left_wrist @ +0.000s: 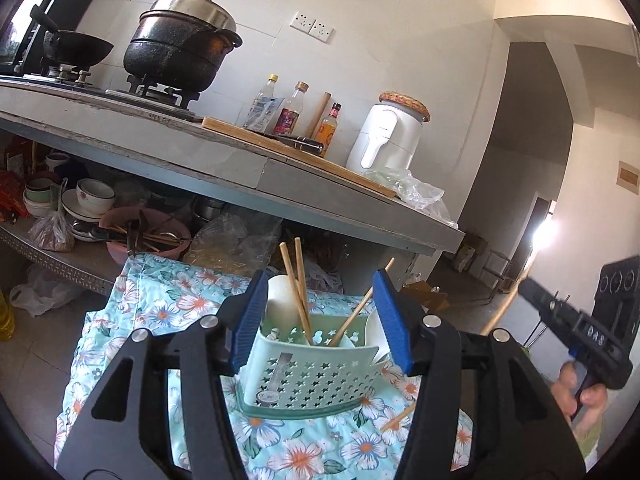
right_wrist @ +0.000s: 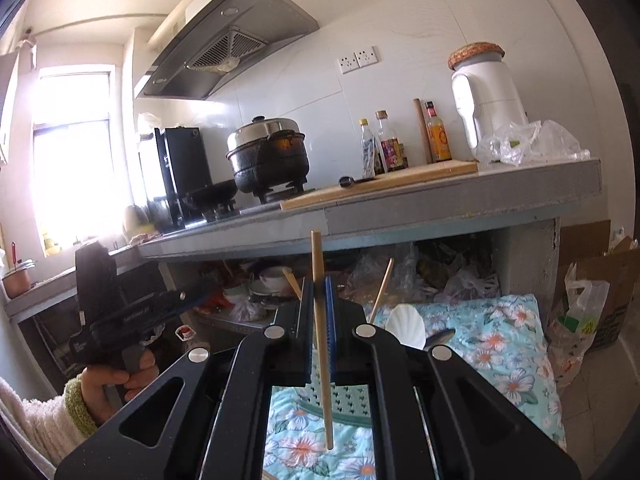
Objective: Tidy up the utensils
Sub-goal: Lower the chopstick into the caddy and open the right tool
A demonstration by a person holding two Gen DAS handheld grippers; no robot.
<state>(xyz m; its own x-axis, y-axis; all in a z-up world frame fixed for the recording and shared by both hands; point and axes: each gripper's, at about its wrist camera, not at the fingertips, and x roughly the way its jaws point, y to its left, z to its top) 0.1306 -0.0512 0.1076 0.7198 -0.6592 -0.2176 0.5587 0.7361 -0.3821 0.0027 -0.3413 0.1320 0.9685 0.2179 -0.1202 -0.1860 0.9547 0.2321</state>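
A pale green perforated utensil basket (left_wrist: 312, 376) stands on a floral cloth (left_wrist: 160, 312). It holds three wooden chopsticks (left_wrist: 298, 292) and white spoons (left_wrist: 378, 334). My left gripper (left_wrist: 320, 320) is open, with its blue pads on either side of the basket. My right gripper (right_wrist: 320, 312) is shut on a single wooden chopstick (right_wrist: 322, 340), held nearly upright above the basket (right_wrist: 348, 400). The right gripper also shows at the right of the left wrist view (left_wrist: 532, 292). A loose chopstick (left_wrist: 398, 418) lies on the cloth beside the basket. A white spoon (right_wrist: 406, 326) and a metal spoon (right_wrist: 438, 338) show beyond the right gripper.
A grey counter (left_wrist: 240, 164) overhangs the cloth, bearing a black pot (left_wrist: 180, 48), wok (left_wrist: 76, 48), cutting board (left_wrist: 300, 152), bottles (left_wrist: 294, 110) and a white appliance (left_wrist: 388, 136). The shelf under it holds bowls (left_wrist: 94, 196) and a pink basin (left_wrist: 144, 232). A cardboard box (right_wrist: 600, 280) and bags stand at the right.
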